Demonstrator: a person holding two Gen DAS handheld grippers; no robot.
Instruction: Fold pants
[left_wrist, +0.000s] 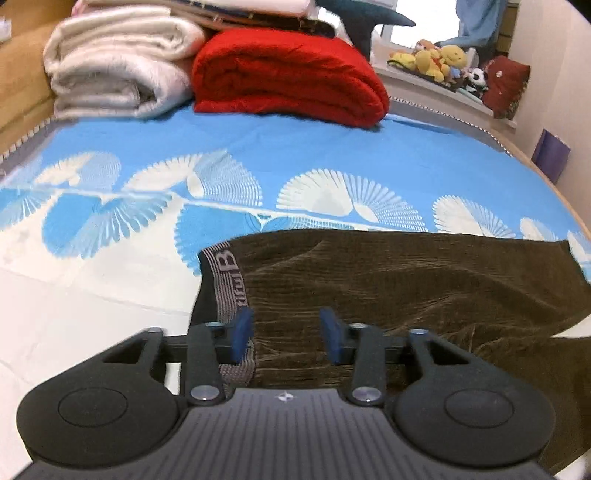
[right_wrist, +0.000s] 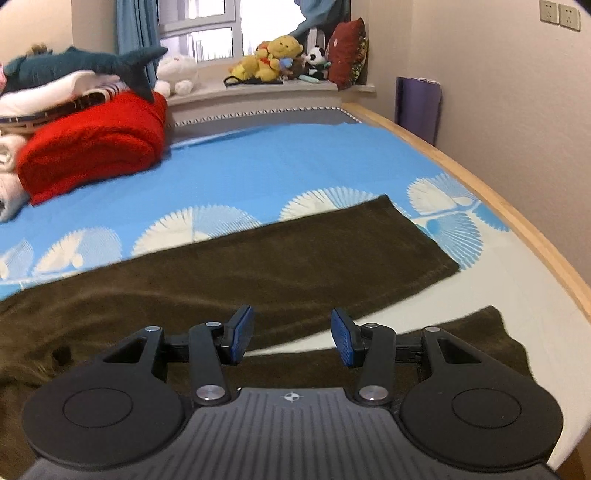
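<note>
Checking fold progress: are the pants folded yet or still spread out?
Spread, not folded. The brown pants lie flat on the bed sheet, two legs apart with sheet showing between them, waistband exposed at the other end.

The pants (left_wrist: 406, 288) are dark olive-brown with a fine ribbed, corduroy-like surface. They lie spread flat across the near part of the bed (right_wrist: 295, 158), lengthwise from side to side. The waist end lies toward the bed's left side, showing a grey and black elastic waistband (left_wrist: 225, 284) with white lettering. One leg (right_wrist: 332, 251) stretches flat toward the bed's right edge, its cuff stopping short of the wooden rim. The other leg (right_wrist: 480, 350) lies nearer, split from the first by a wedge of bare sheet.
</note>
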